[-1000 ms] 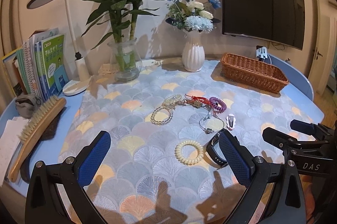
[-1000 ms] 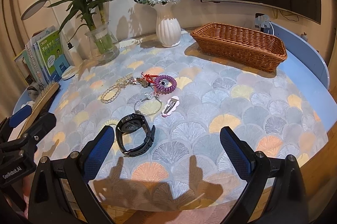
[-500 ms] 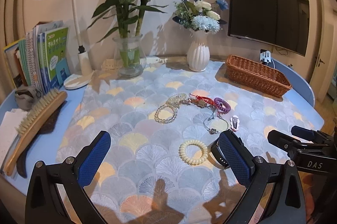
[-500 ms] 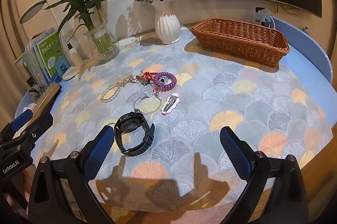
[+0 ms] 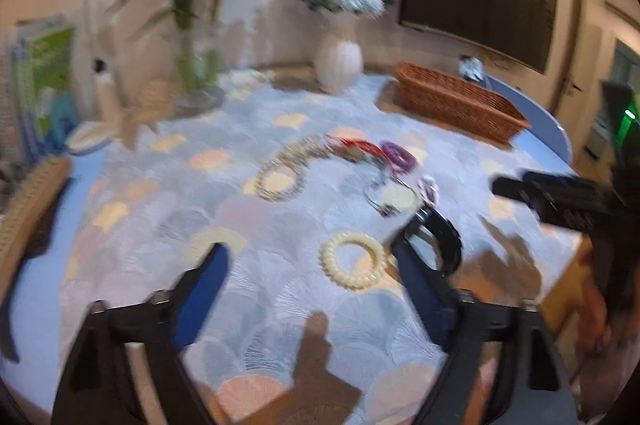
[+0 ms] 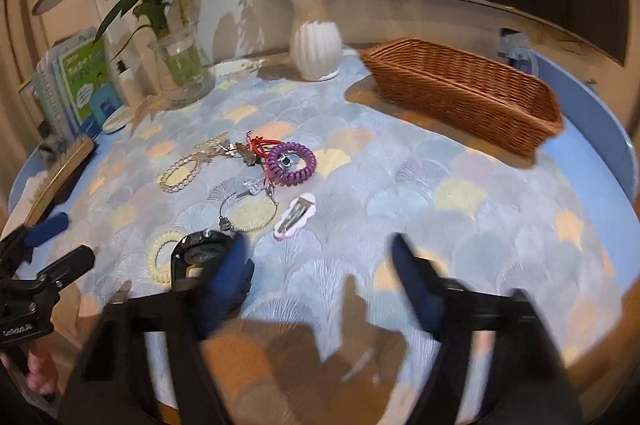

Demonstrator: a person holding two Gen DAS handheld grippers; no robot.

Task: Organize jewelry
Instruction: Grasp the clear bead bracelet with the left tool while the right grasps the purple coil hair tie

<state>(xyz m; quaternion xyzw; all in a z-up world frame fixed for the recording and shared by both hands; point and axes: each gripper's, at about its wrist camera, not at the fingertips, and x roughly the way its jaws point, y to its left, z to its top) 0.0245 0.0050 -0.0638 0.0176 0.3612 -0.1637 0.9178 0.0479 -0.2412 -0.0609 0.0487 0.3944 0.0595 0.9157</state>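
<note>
On a blue desk spread with a fan-patterned cloth, two hand-held grippers hang over a scatter of jewelry near the front edge. The left gripper has just been closing, yet its blue pads stand apart and released, gripping nothing; a cream coil bracelet lies on the cloth between them, nearer the right-hand pad, and a black watch sits just beyond that pad. The right gripper, also just narrowing, is likewise unclenched with only cloth between its pads; the watch lies at its left finger, whether touching cannot be told through the blur. Farther back lie a thin wire bangle, a pink hair clip, a purple coil band, a red cord and a clear bead bracelet. A wicker basket stands well apart at the rear right.
</note>
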